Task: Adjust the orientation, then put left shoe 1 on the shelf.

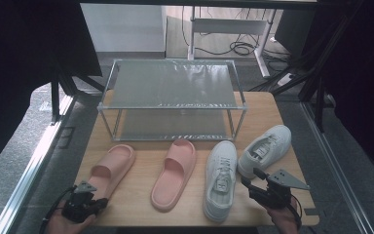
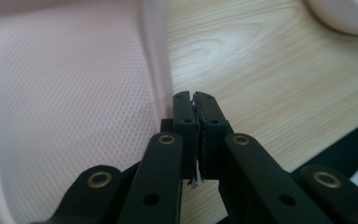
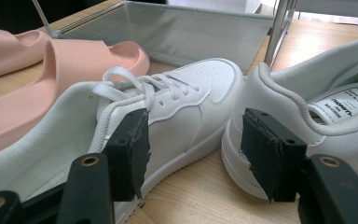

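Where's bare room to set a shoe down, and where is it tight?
Both shelves of the rack lie bare. Bare table shows between the two pink slippers. Crowded: the white sneakers sit almost touching, with the open right gripper at their heels.

Two pink slides (image 1: 111, 170) (image 1: 174, 173), two white sneakers (image 1: 220, 179) (image 1: 265, 149), and one two-tier rack (image 1: 173, 97) stand on the tabletop (image 1: 141, 202).
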Demonstrator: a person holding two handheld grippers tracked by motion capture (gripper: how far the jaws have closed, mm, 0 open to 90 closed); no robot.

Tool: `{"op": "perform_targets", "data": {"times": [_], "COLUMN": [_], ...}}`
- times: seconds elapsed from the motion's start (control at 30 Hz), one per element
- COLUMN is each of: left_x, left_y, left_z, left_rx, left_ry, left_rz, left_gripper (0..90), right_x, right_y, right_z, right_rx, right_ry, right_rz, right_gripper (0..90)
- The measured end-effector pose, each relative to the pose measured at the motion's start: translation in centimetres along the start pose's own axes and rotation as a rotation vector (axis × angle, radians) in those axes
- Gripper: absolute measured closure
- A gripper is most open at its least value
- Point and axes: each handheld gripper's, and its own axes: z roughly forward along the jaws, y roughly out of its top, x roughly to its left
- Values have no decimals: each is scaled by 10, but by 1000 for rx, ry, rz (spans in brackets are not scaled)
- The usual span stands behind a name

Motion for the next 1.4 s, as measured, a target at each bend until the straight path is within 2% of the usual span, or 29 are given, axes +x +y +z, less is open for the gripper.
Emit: {"op": "perform_targets", "data": {"times": [0.13, 0.2, 0.27, 0.3, 0.37, 0.43, 0.6, 0.67, 0.8, 0.97, 1.4], "left_x": [9, 3, -5, -5, -9, -9, -4, -3, 1, 5, 18], "left_y": [-2, 3, 12, 12, 27, 32, 47, 49, 55, 60, 74], "left_z": [-4, -7, -9, -9, -8, -6, -3, -4, -5, -2, 16], "left_rx": [-18, -62, -104, -104, -135, -140, -152, -155, -175, -186, -155], "left_ry": [6, -33, -33, -33, -27, -19, 6, 9, 25, 29, 48], "left_rz": [-27, -13, 8, 8, 21, 18, 7, 2, -19, -32, -52], "left_gripper": [873, 848, 799, 769, 710, 629, 554, 546, 461, 456, 524], "right_x": [0, 0, 1, 1, 3, 4, 1, 1, 0, 2, 5], "right_y": [-1, -1, -1, -1, -1, -1, -2, -2, -2, -1, -1], "right_z": [1, 3, 4, 4, 5, 5, 3, 3, 3, 3, 1], "right_rx": [7, 8, 10, 10, 12, 11, 8, 8, 9, 6, 5], "right_ry": [1, -1, 0, 0, 3, 2, -5, -6, -9, -6, -13], "right_rz": [-2, 2, -1, -1, -7, -6, 0, 3, 4, -2, -8], "right_gripper": [415, 414, 415, 415, 414, 415, 415, 415, 415, 413, 412]}}
